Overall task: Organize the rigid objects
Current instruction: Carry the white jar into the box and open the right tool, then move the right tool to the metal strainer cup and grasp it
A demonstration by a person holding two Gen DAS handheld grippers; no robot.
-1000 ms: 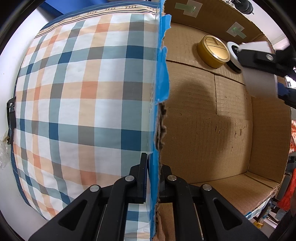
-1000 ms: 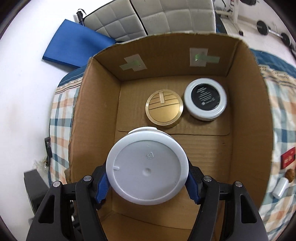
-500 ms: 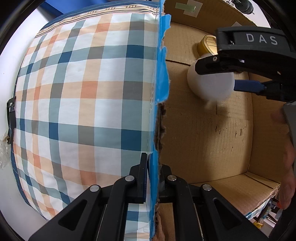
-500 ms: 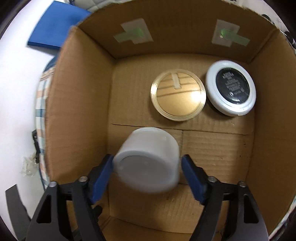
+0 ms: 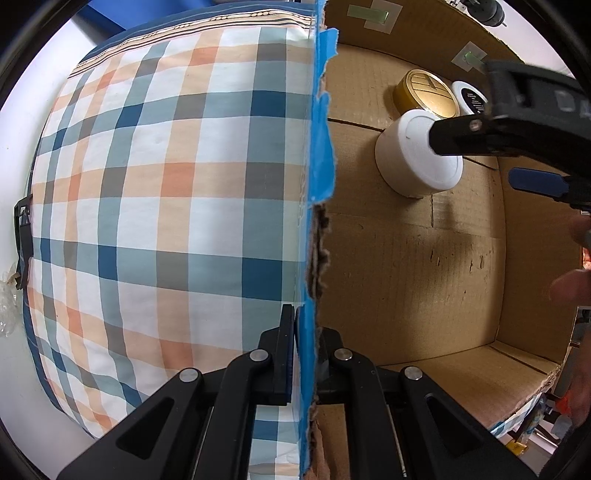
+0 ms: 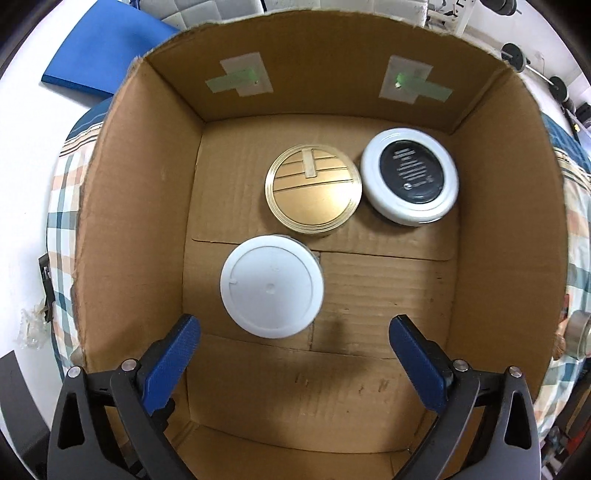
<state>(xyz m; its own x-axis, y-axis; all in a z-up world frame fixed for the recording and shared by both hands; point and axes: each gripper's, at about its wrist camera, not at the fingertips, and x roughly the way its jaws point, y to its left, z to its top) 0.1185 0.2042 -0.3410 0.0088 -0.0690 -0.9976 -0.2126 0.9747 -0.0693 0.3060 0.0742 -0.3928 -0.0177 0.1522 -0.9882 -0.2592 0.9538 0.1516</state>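
left wrist view: the left gripper (image 5: 301, 354) is clamped on the cardboard box (image 5: 406, 258) wall, steadying it. the white jar (image 5: 413, 155) sits on the box floor, just beside the gold tin (image 5: 424, 92).

right wrist view: the right gripper (image 6: 291, 354) jaws are opening, blue pads (image 6: 173, 354) clear of the white jar (image 6: 271, 286), nothing between them. risk: a pad withdrawn carelessly could clip the jar and knock it against the gold tin (image 6: 313, 195) or the black-lidded jar (image 6: 410, 177).

floor: white and glossy, shown at the picture edges
bedding (image 5: 166, 206): plaid cloth in blue, orange and white, with a dark blue border
mat (image 6: 103, 48): blue, flat on the floor at 11 o'clock
chair (image 6: 207, 11): grey quilted padding at 12 o'clock
barbell (image 6: 535, 70): dark weights at 2 o'clock
light: bright, even
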